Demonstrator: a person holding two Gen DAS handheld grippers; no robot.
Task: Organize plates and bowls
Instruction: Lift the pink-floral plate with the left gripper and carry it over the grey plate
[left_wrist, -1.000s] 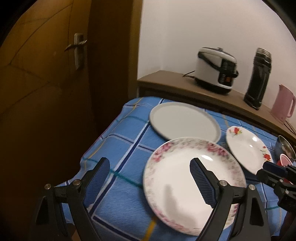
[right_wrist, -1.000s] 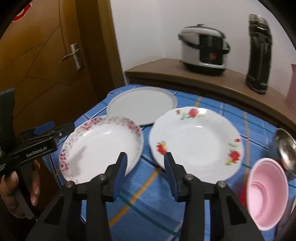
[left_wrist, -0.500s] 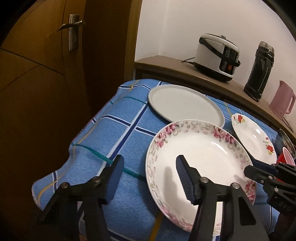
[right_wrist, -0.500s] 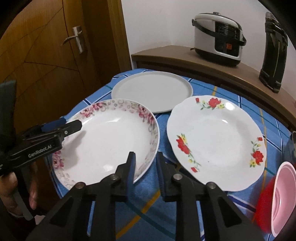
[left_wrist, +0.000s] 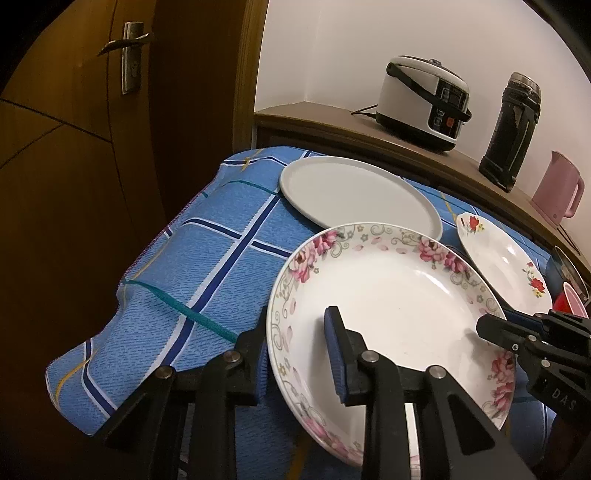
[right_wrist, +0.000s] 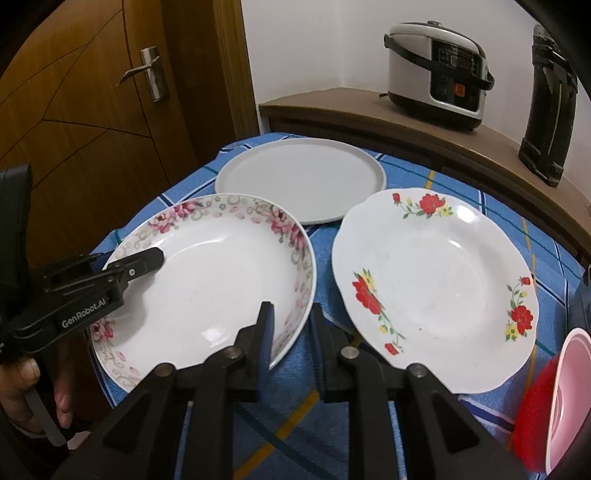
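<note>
Two grippers are closing on the pink-flowered plate (right_wrist: 221, 280) on the blue checked tablecloth (left_wrist: 207, 258): your left gripper (left_wrist: 295, 354) is pinching its left rim, and your right gripper (right_wrist: 291, 332) is pinching the near-right rim. You are working just beside the red-flowered plate (right_wrist: 436, 280) (the grey plate (right_wrist: 301, 181) is lying behind both).

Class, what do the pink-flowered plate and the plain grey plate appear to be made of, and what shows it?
Pink-flowered plate: probably glazed ceramic or porcelain; glossy white surface with bright highlights and a printed floral rim. Plain grey plate: matte, with no glare; perhaps stoneware or melamine, unclear from its look.
</note>
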